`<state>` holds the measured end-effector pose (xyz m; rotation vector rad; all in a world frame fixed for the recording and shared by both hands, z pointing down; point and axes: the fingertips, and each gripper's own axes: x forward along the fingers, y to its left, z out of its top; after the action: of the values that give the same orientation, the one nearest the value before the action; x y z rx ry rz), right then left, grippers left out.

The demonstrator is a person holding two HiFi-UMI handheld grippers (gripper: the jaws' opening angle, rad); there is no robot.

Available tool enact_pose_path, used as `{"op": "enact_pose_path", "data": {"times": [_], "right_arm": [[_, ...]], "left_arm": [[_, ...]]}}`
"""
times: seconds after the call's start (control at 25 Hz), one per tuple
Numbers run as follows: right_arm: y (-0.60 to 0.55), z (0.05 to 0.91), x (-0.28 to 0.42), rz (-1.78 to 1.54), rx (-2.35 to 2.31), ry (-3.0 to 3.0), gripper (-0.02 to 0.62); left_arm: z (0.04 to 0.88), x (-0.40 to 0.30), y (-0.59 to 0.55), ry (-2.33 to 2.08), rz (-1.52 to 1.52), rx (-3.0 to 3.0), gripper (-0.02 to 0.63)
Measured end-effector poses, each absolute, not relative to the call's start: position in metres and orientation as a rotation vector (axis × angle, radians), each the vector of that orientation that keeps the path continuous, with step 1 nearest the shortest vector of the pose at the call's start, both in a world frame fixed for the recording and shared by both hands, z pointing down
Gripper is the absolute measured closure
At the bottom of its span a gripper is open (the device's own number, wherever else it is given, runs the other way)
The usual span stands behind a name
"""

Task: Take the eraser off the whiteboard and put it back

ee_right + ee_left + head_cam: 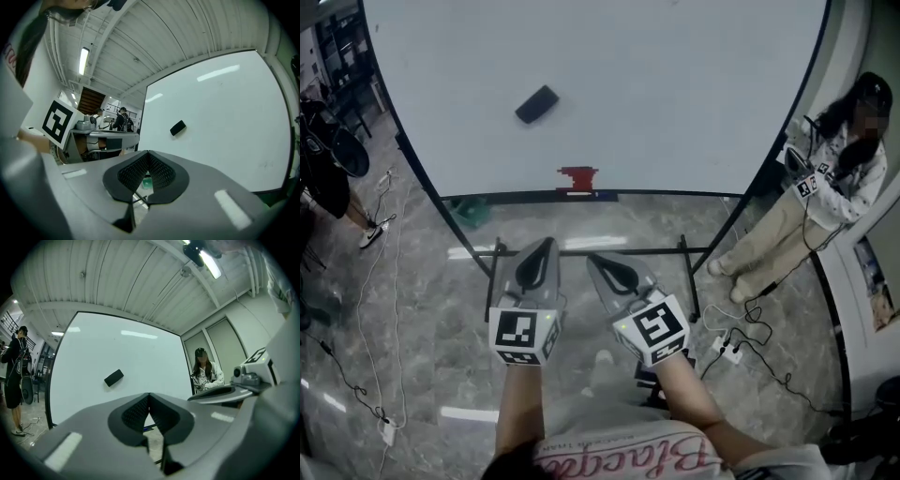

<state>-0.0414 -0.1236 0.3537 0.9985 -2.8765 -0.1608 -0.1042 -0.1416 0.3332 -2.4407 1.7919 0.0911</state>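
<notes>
A black eraser [537, 103] sticks tilted on the big whiteboard [675, 94], left of its middle. It shows too as the dark eraser [114, 377] in the left gripper view and the eraser [177, 127] in the right gripper view. My left gripper [544, 246] and right gripper [598, 261] are held side by side well short of the board, pointing at it. Both are shut with nothing between the jaws. In their own views the left gripper [149, 395] and right gripper [148, 153] have their tips touching.
A red item [577, 178] sits at the board's lower edge. The board's black stand bar [600, 249] crosses the marbled floor in front of me. A person [825, 187] sits at the right, another person [328, 169] stands at the left. Cables and a power strip [727, 349] lie on the floor.
</notes>
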Motion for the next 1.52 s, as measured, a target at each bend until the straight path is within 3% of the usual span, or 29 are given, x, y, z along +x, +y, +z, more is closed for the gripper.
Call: {"op": "enact_pose_path", "data": {"times": [0.32, 0.36, 0.4, 0.68, 1.0, 1.52], "right_arm": [[-0.18, 0.362, -0.059, -0.146, 0.988, -2.863, 0.594], [-0.188, 0.363, -0.061, -0.147, 0.989, -2.865, 0.594], [-0.196, 0.363, -0.063, -0.147, 0.99, -2.868, 0.594], [-0.258, 0.355, -0.084, -0.164, 0.972, -2.885, 0.594], [-0.328, 0.334, -0.103, -0.217, 0.948, -2.912, 0.594], [-0.376, 0.331, -0.113, -0.222, 0.99, -2.903, 0.594]], "left_arm": [[0.328, -0.123, -0.207, 1.767, -0.036, -2.379, 0.604], [0.325, -0.123, -0.217, 1.756, -0.05, -2.377, 0.576], [0.323, -0.124, -0.226, 1.745, -0.063, -2.373, 0.502], [0.3, -0.148, -0.294, 1.745, -0.153, -2.249, 0.348], [0.277, -0.172, -0.375, 1.742, -0.368, -2.048, 0.325], [0.268, -0.185, -0.441, 1.669, -0.563, -1.883, 0.367]]}}
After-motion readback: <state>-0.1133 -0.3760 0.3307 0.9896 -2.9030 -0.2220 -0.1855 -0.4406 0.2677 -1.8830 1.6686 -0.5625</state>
